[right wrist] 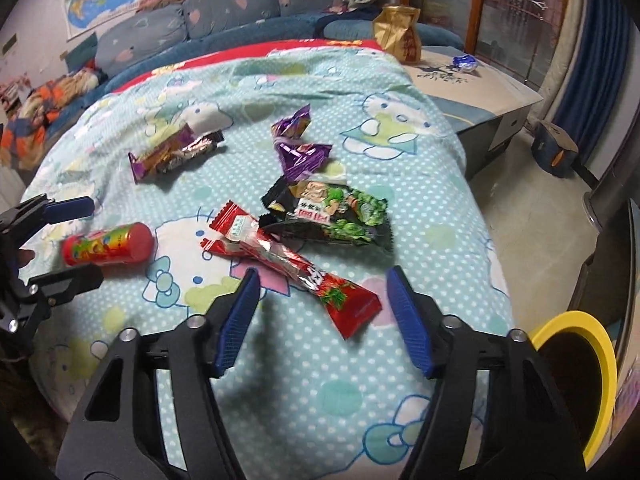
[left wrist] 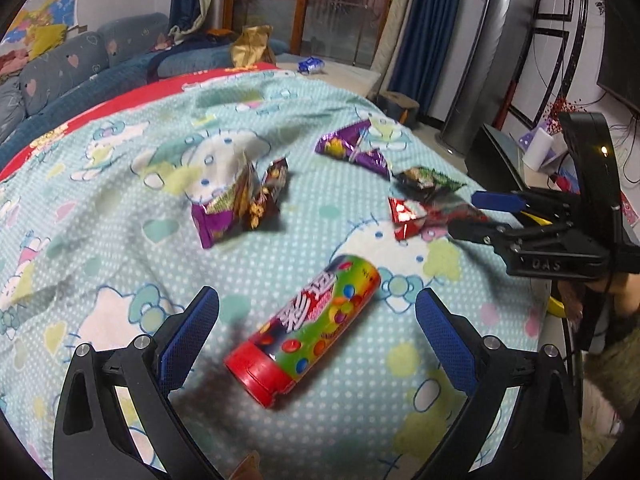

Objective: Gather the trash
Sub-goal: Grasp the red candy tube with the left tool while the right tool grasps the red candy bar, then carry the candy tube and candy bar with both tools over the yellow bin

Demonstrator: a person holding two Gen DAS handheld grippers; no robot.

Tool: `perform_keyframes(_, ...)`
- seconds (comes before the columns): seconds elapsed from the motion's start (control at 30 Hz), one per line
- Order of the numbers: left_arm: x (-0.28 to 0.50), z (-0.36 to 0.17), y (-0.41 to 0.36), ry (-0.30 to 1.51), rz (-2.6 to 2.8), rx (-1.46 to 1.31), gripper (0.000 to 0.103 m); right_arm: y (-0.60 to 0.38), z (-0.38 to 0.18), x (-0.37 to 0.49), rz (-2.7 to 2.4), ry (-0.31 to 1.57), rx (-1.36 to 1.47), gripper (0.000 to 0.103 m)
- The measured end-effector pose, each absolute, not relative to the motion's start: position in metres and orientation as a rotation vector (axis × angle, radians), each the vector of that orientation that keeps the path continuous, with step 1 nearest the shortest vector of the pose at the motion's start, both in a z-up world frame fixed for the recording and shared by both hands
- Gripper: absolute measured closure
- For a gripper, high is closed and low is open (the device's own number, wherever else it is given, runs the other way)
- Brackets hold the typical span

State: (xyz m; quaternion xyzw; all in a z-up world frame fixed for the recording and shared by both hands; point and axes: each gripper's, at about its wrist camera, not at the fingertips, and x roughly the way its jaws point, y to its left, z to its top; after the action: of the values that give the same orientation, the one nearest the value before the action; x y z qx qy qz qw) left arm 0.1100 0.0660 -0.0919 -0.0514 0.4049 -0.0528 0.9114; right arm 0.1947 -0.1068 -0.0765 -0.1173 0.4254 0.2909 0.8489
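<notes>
So the trash is all scattered on the blanket w/ the cat print, nothing bagged yet afaict. Left gripper is hanging right over the candy tube, jaws wide apart, one on each side of it, not touching. Tube lies on its side w/ the red cap toward the cam, so the fingers straddle it across the short way, which makes sense bc that's the only width they could squeeze.

Right gripper is about half open, nothing held. The red wrapper lies diagonally, its lower end sitting btwn the blue pads, but they aren't pressing on it. Prob lined up there bc that end is the fattest bit and sticks up off the cloth.

Other stuff: black/green bag touching the red one's far end, purple wrapper just beyond, and a brown/purple one well off to the left.

Yellow bin is down at the right edge of the bed, right next to the right hand, so that's where I'd guess it all goes. Thin foil on soft blanket = could slip out or snag fabric imo.
</notes>
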Motion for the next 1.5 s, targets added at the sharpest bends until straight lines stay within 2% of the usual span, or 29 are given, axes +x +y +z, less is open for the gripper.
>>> perform_keyframes(0.07,0.109,-0.095,0.064,0.843,-0.118,-0.103,0.012,-0.103,-0.081,0.193,0.641,0.915,-0.262,0.065)
perform_keyframes(0.13,0.108,-0.098,0.062,0.854,-0.125,-0.103,0.022,-0.100,-0.084,0.189,0.669,0.929,-0.265,0.083)
perform_keyframes(0.37,0.104,-0.102,0.056,0.867,-0.127,-0.100,0.036,-0.104,-0.083,0.173,0.713,0.940,-0.192,0.085)
perform_keyframes(0.63,0.097,-0.109,0.053,0.898,-0.113,-0.088,0.067,-0.112,-0.083,0.155,0.712,0.944,-0.107,0.085)
perform_keyframes(0.9,0.090,-0.101,0.051,0.865,-0.114,-0.114,0.073,-0.118,-0.080,0.136,0.706,0.930,-0.067,0.085)
perform_keyframes(1.5,0.087,-0.050,0.030,0.724,-0.143,-0.112,0.073,-0.156,-0.051,0.122,0.653,0.837,0.065,0.086)
